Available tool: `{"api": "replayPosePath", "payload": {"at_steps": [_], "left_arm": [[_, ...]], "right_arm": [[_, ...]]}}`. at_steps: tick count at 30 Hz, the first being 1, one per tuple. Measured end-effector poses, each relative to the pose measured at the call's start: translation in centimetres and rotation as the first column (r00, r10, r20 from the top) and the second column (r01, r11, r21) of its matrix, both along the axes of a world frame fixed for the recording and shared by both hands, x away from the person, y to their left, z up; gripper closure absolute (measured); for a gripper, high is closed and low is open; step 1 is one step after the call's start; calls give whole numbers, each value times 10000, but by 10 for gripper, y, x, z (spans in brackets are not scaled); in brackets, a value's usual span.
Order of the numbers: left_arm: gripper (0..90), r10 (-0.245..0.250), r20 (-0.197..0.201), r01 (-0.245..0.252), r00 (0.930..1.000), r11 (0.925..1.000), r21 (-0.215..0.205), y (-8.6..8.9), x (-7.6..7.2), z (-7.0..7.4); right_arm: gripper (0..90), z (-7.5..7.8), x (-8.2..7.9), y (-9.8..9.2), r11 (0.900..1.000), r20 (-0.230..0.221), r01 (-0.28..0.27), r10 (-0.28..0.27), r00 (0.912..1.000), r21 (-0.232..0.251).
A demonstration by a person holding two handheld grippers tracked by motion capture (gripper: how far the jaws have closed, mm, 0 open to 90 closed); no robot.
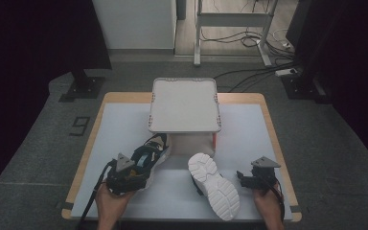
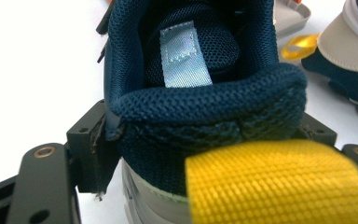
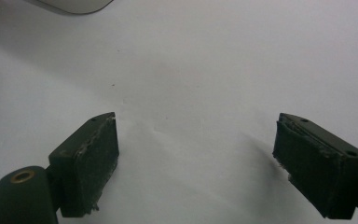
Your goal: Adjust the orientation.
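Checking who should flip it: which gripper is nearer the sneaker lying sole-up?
Right. The right gripper sits just beside the sole-up sneaker, jaws open; the left gripper is farther off, clamped on the other sneaker's heel.

Two shoes, one box (lidded), two tools.

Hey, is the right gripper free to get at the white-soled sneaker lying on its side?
Probably yes. The right gripper has its jaws open and empty, and just bare white table cover lies between it and the white-soled sneaker beside it.
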State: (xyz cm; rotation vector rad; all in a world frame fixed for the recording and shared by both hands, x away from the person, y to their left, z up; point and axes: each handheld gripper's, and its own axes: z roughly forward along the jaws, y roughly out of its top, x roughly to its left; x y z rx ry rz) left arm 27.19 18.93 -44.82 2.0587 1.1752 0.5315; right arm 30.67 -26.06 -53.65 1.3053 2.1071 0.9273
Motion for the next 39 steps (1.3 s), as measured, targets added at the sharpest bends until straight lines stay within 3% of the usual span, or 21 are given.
{"api": "replayPosePath", "payload": {"at_steps": [9, 21, 30, 36, 39], "left_arm": [[248, -55, -16, 55, 10000, 10000, -74, -29, 28, -2], [247, 305, -263, -311, 9992, 9993, -221, -50, 64, -13], [247, 610, -287, -610, 9977, 9981, 14, -60, 75, -24], [245, 1099, -204, -1092, 9937, 9935, 325, -61, 82, -31], [241, 1158, -246, -1154, 9930, 9932, 167, -60, 84, -32]], "right_arm": [[133, 0, 0, 0, 10000, 2, -5, 5, 10000, 5], [136, 0, 0, 0, 10000, -5, -19, 19, 10000, 16], [136, 0, 0, 0, 10000, -1, -28, 28, 10000, 17], [137, 0, 0, 0, 10000, 2, -29, 29, 10000, 17], [137, 0, 0, 0, 10000, -4, -28, 28, 10000, 20]]}}
